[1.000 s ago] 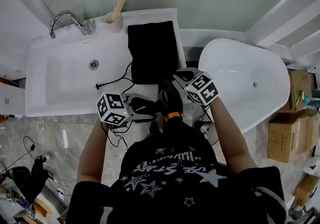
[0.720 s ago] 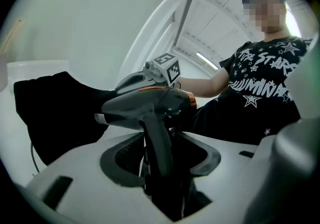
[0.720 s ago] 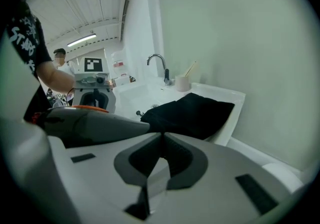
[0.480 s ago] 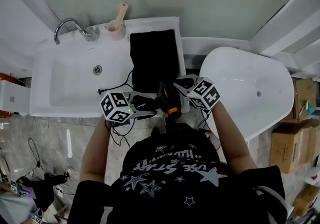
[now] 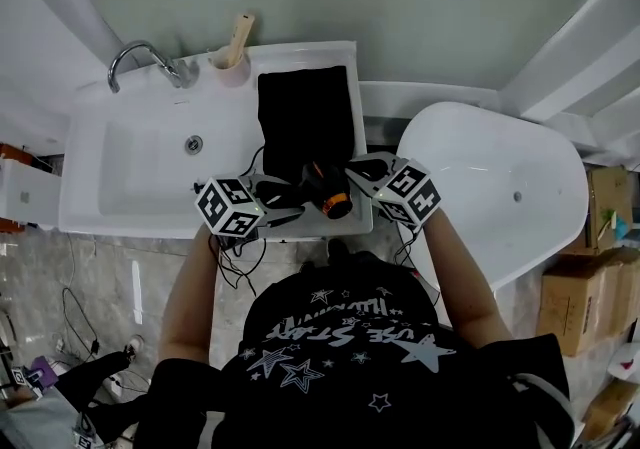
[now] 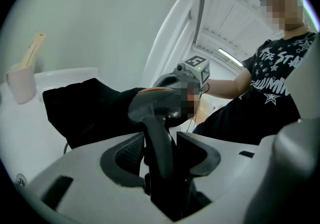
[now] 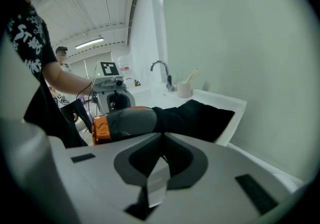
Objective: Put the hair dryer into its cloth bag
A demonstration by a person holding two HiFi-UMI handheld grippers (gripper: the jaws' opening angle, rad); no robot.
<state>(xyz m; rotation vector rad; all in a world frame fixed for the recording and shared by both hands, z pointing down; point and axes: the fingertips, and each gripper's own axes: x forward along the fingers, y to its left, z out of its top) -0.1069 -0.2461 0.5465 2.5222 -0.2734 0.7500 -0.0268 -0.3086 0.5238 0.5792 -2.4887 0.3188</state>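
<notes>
The black cloth bag (image 5: 305,122) lies flat on the white counter (image 5: 352,49) beside the basin. The grey hair dryer (image 5: 322,185) with an orange rear ring (image 5: 338,205) lies at the bag's near end, its nose at the mouth. My left gripper (image 5: 290,209) is shut on the dryer's dark handle (image 6: 159,140), which stands upright between the jaws (image 6: 159,149). My right gripper (image 5: 358,172) sits right of the dryer, its jaws nearly together on a thin fold of the bag's edge (image 7: 161,143). The dryer's barrel (image 7: 127,120) runs into the black cloth (image 7: 200,115).
The white basin (image 5: 130,167) with a chrome tap (image 5: 140,55) is left of the bag. A pale cup holding a wooden brush (image 5: 232,62) stands at the counter's back. A white bathtub (image 5: 500,187) is on the right. Black cable (image 5: 235,257) hangs below the counter. Cardboard boxes (image 5: 600,267) stand far right.
My left gripper has carried the hair dryer away from the person's body, toward the bag's near end. The right gripper has stayed by the bag's edge.
</notes>
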